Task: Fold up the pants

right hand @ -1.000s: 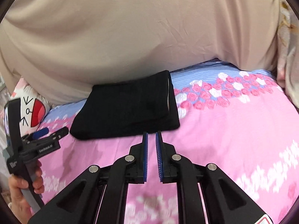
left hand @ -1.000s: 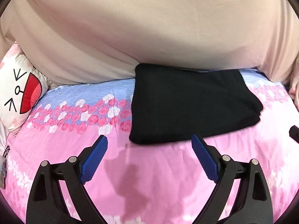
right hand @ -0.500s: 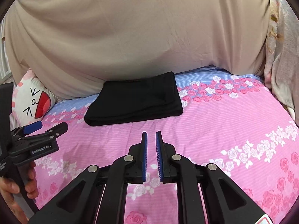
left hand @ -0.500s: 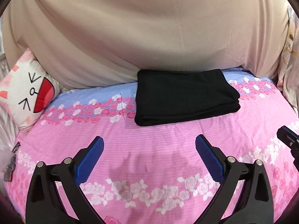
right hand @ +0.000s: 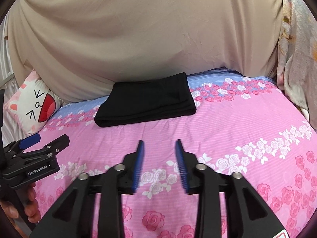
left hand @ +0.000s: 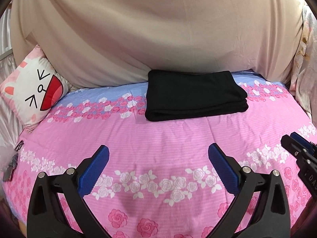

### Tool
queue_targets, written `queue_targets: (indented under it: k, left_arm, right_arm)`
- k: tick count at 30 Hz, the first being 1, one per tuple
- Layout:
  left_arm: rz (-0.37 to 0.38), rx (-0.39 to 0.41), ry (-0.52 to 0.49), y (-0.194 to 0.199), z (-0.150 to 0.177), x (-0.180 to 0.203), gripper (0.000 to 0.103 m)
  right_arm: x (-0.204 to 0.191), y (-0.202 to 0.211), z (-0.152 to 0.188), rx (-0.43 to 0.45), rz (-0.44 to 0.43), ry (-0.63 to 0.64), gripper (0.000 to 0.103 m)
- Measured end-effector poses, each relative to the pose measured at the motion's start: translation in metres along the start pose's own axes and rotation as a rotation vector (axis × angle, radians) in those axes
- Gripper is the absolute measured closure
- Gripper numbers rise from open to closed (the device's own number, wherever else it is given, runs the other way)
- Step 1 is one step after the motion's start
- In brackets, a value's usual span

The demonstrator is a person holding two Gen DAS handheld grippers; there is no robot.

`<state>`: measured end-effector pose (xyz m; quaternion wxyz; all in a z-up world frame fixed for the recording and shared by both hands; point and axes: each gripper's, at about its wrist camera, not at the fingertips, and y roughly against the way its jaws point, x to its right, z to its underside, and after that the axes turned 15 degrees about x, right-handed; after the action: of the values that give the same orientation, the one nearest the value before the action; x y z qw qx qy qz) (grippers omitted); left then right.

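Soft black pants are folded into a flat rectangle on the floral quilt; nearer, the left hand-held gripper is spread wide and empty, and the right hand-held gripper is opening, empty.

Your bed wore a pink cover printed with white and pink roses, a blue striped band running along its far side. The black pants lay folded into a flat, layered rectangle on that far part, across the blue band and touching the beige cloth draped behind. A cartoon-face cushion leaned at the far left edge; small dark items, too blurred to identify, sat nearer.
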<state>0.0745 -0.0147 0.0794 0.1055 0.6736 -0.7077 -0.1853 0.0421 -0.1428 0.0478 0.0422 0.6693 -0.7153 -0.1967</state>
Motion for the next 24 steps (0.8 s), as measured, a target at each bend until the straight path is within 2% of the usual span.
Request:
queue_targets:
  k: [24]
  left_arm:
    - [-0.002,-0.032,0.009,0.002,0.014,-0.001,0.005]
  right_arm:
    - [-0.009,-0.001,0.016,-0.035,-0.003,0.024,0.06]
